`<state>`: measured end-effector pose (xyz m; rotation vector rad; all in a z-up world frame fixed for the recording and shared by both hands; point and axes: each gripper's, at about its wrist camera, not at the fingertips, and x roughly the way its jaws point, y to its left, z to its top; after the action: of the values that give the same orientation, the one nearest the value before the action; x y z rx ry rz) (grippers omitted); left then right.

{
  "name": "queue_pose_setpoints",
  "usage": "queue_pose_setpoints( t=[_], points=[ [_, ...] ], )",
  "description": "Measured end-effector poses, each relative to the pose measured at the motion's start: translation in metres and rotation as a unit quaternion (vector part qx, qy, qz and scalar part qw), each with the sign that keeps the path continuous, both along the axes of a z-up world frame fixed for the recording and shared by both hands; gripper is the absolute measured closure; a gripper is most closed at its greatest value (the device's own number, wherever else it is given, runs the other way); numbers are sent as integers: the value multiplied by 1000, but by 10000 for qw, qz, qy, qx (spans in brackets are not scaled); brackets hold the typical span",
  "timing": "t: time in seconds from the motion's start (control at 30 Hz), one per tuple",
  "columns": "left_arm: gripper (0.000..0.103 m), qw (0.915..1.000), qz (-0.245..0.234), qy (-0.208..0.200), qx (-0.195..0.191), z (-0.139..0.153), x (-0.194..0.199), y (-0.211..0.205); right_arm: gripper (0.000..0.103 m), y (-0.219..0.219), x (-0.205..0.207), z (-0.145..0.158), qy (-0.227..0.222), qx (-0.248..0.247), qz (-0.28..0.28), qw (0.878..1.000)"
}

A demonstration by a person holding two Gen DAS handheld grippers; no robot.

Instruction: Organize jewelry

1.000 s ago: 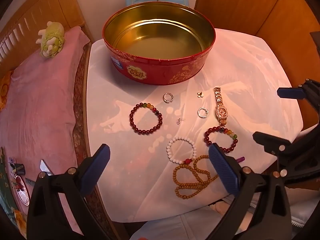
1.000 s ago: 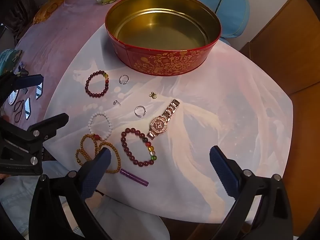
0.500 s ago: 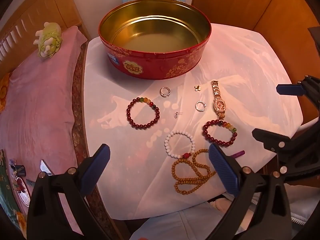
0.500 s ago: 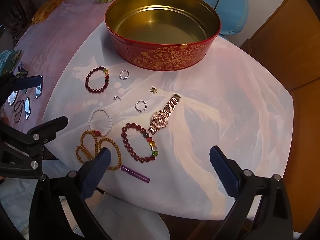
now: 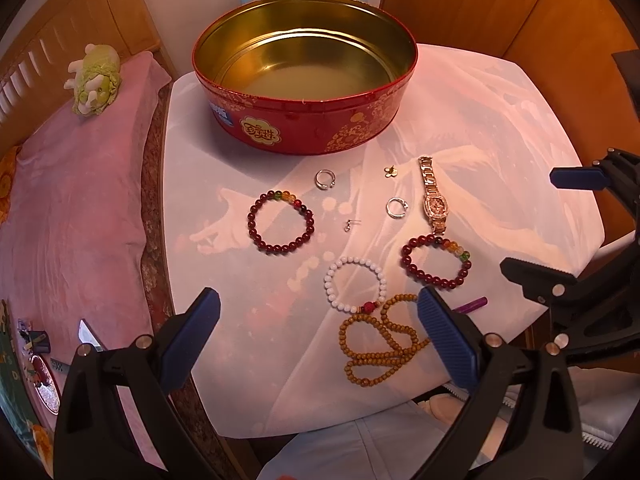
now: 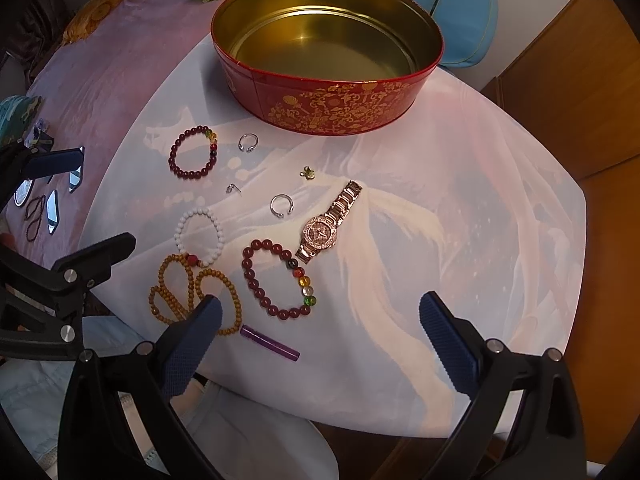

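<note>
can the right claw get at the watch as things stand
Probably yes. The right claw hangs open above the table's near edge, and the watch lies flat ahead of it with nothing on top. The red bracelet sits close beside the strap's near end, so it may get nudged.

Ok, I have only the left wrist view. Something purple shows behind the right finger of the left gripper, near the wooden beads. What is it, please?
Observer: It is a short purple tube, seen whole in the right wrist view. It lies flat near the front edge of the table, close beside the wooden beads.
Operator: Thank you. The right gripper I see only from the side. Does it hold anything?
Observer: No. The right gripper is open, with nothing between its fingers, only the table below them.
</note>
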<state>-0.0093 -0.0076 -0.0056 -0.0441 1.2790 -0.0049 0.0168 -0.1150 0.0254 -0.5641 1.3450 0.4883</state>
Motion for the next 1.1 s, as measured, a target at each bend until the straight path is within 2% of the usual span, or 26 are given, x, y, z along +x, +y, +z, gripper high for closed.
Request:
queue_pose_setpoints(
  t=[1.1],
  points=[
    [7,9999,20,92,-49,-8,-4,3,4,-2,-4,-1,17,-40,23,10000]
  ],
)
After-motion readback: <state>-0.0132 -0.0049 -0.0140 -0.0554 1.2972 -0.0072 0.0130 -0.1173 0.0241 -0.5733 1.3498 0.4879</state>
